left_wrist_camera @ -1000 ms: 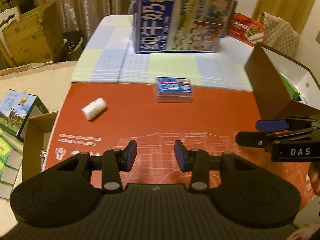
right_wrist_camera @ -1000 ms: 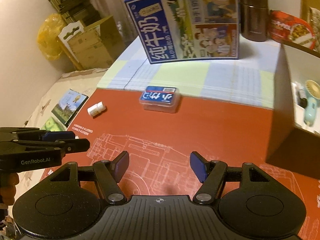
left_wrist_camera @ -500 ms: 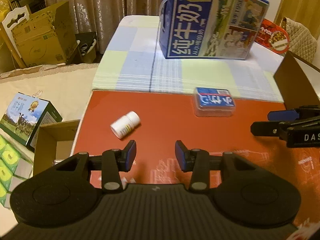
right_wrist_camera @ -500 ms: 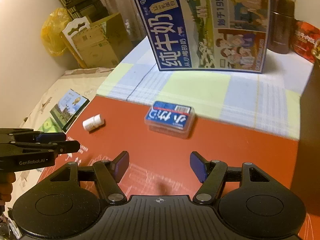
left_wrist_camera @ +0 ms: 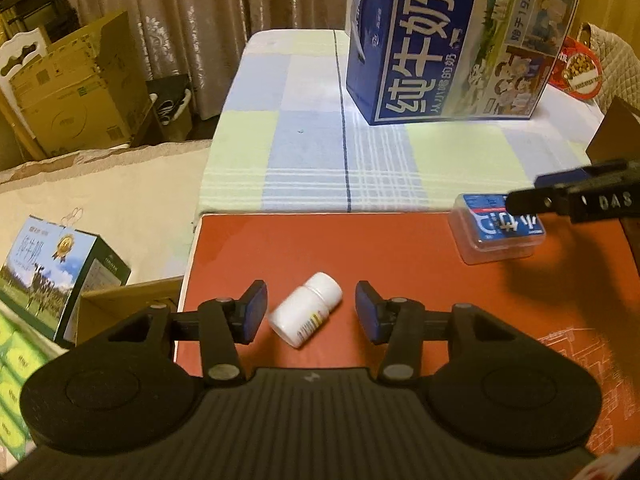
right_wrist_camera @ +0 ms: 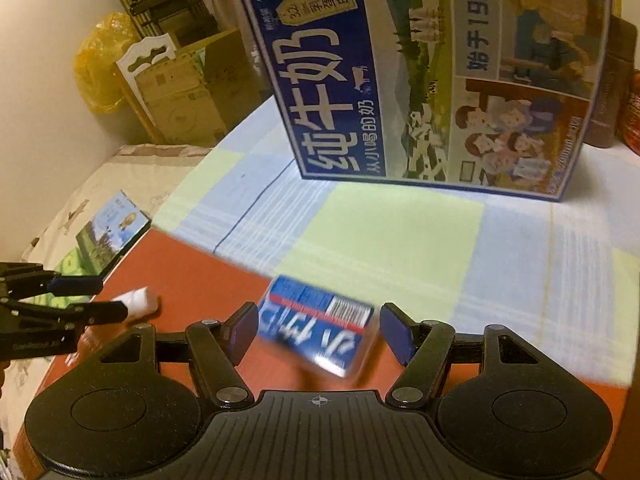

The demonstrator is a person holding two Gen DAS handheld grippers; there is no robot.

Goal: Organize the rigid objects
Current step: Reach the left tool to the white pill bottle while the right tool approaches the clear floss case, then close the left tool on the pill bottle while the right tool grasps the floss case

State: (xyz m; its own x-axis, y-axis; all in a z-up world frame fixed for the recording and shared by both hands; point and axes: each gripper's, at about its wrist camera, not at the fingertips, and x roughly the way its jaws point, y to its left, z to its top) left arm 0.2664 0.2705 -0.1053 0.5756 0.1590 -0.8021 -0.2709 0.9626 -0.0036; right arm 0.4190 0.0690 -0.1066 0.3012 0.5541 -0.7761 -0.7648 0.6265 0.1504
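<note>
White bottle (left_wrist_camera: 306,309): we see it lying on its side on the red mat (left_wrist_camera: 400,256).
Left gripper (left_wrist_camera: 311,312): its jaws just opened wider; bottle between them, not touched.
Right gripper (right_wrist_camera: 318,332): open around the blue card box (right_wrist_camera: 316,328), not squeezing it.

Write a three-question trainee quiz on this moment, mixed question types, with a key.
1. True or false: the white bottle stands upright on the red mat.
2. Which gripper has the clear card case between its fingers? A) left gripper B) right gripper
3. Fill in: the big blue carton stands on the checked ____.

Key: 1. False, it lies on its side, between the left gripper's open fingers. 2. B, untouched. 3. Tablecloth.
</note>
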